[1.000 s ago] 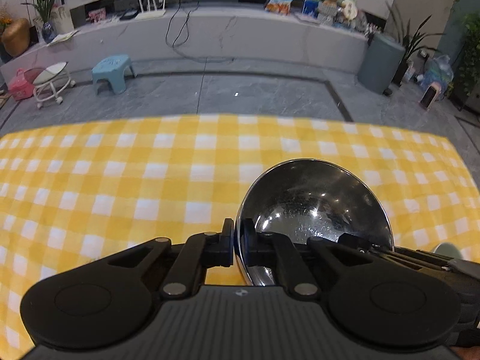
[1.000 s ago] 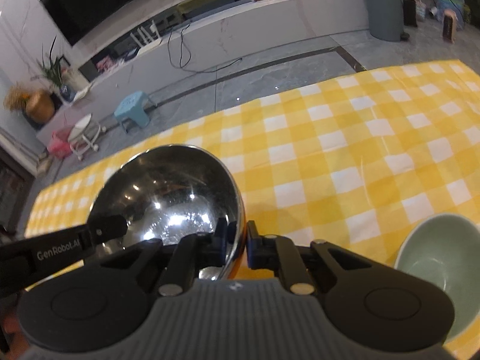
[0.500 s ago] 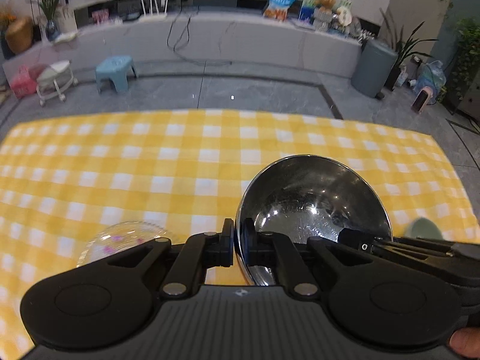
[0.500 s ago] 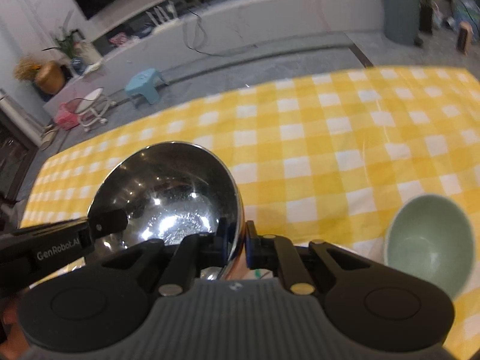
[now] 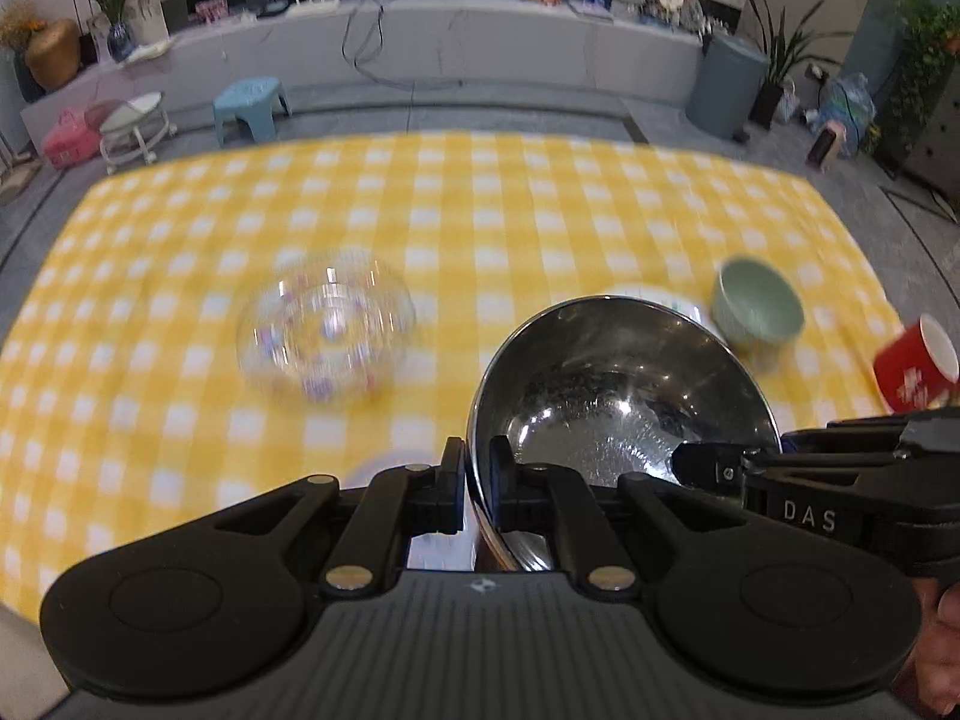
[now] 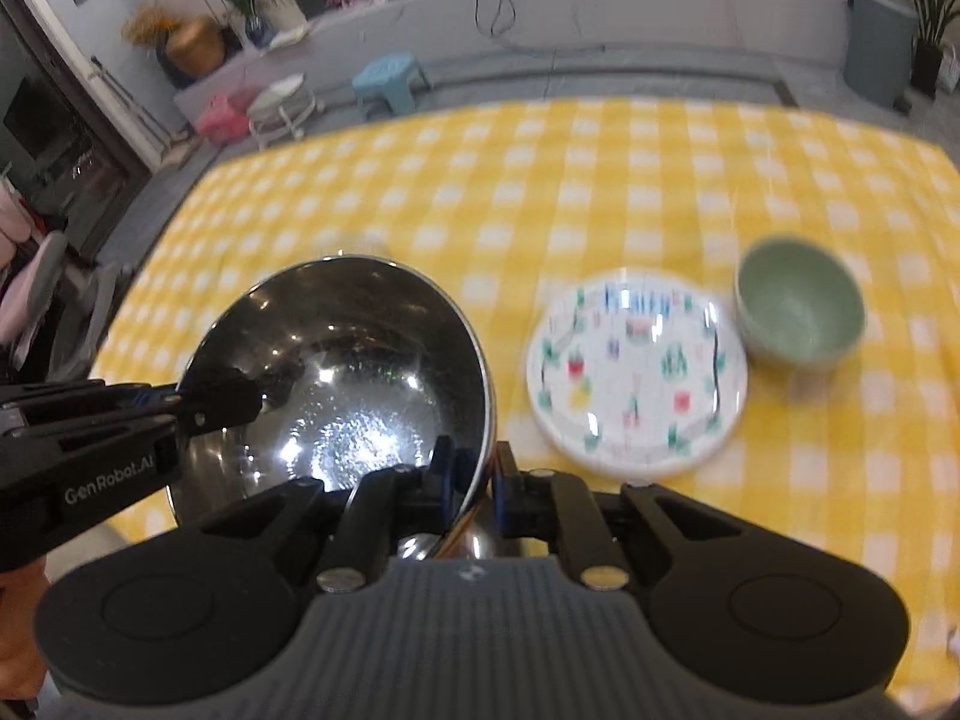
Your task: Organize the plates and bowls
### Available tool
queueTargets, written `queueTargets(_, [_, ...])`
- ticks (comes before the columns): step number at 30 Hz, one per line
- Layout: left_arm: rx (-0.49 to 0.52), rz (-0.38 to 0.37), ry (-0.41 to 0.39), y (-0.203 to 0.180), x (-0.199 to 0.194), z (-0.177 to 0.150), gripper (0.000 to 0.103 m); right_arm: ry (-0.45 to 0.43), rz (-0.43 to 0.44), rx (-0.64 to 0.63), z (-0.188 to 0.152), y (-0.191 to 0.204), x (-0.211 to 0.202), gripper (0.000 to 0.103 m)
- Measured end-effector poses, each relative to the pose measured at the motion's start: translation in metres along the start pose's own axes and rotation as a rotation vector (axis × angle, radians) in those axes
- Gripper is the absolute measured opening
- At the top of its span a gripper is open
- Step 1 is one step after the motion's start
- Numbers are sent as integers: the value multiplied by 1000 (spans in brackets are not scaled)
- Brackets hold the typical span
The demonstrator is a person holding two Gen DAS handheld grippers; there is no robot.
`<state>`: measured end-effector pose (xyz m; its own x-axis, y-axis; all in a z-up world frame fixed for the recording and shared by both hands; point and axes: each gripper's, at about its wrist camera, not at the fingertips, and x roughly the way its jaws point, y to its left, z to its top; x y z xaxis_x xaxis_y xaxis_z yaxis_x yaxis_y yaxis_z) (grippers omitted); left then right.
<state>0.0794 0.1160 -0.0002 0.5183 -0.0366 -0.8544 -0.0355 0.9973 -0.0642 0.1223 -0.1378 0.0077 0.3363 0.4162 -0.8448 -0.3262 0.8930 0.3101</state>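
Left wrist: left gripper [image 5: 477,483] clamps the near-left rim of the steel bowl [image 5: 618,396], held above the table's [image 5: 180,228] near edge; right wrist: right gripper [image 6: 471,480] pinches its near-right rim [image 6: 483,396] — stiff, light, probably slippery, so rim holds suit.

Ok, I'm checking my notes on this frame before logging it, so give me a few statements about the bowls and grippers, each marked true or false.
1. Both grippers clamp the rim of the steel bowl. True: left gripper, right gripper.
2. The green bowl sits on the patterned plate. False: it stands beside it on the checked tablecloth.
3. The glass bowl is stacked inside the steel bowl. False: it sits apart on the cloth.
4. A red cup shows in the left wrist view. True.
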Motion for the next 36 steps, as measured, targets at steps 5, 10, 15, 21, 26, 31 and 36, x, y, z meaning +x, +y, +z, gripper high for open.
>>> queueTargets(5, [-13, -5, 33, 1, 9, -18, 8, 60, -12, -12, -23, -2, 7, 10])
queueTargets(10, [-10, -2, 40, 6, 16, -31, 8, 72, -38, -34, -27, 1, 15, 10])
queueTargets(15, [14, 11, -11, 2, 9, -42, 10, 55, -53, -42, -31, 1, 19, 13])
queueTargets(21, [-4, 2, -80, 8, -11, -44, 28, -33, -91, -94, -30, 10, -5, 49])
queueTargets(26, [-46, -55, -150, 11, -48, -56, 43, -175, -114, -29, -44, -9, -52, 82])
queueTargets(31, [-103, -98, -162, -3, -60, -94, 48, -210, -245, 68, -95, -42, -73, 85])
queueTargets(36, [23, 12, -176, -38, -35, -133, 48, -179, -350, 172, -151, -68, -61, 82])
